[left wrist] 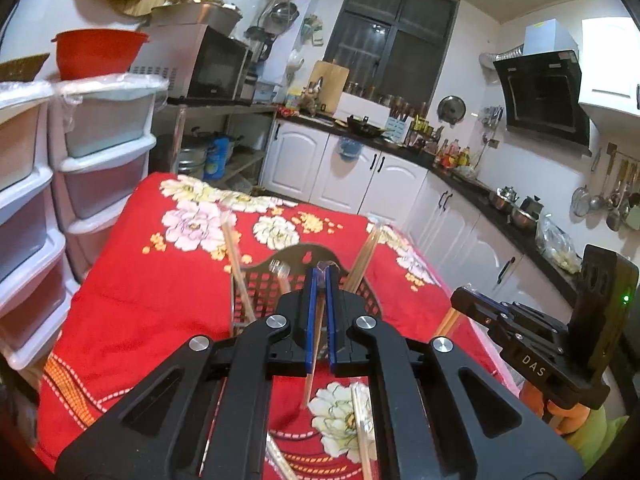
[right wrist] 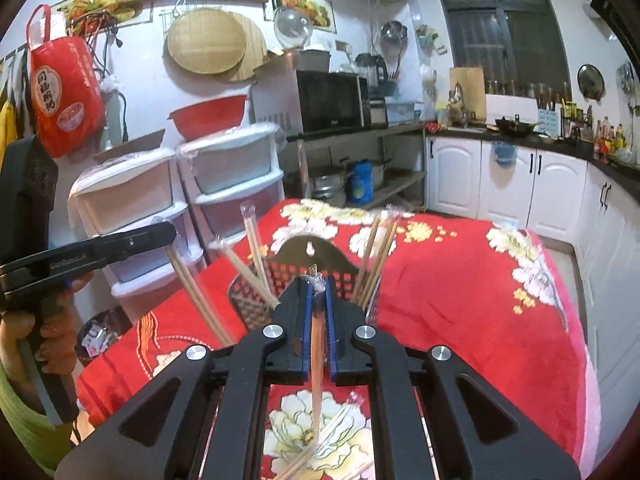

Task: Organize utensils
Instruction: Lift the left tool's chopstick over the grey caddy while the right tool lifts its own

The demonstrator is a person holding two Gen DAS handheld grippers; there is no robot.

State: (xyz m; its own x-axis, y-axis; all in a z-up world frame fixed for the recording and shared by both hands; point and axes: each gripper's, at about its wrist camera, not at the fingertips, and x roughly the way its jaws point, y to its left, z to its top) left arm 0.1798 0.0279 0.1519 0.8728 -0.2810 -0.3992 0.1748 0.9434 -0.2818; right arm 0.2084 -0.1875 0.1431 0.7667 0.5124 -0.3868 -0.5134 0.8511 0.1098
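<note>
Behind your desk's red floral cloth stand plastic drawer towers, with a red basin on top, a microwave beside, and white cabinets.

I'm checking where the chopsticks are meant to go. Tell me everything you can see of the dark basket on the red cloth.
The basket is a dark, plastic-looking holder with grid-patterned open walls and a taller arched back plate with a keyhole hanging slot. It stands upright on the red flowered cloth. Several wrapped chopsticks lean out of it on both sides. Each gripper hides its front; its base cannot be seen.
</note>
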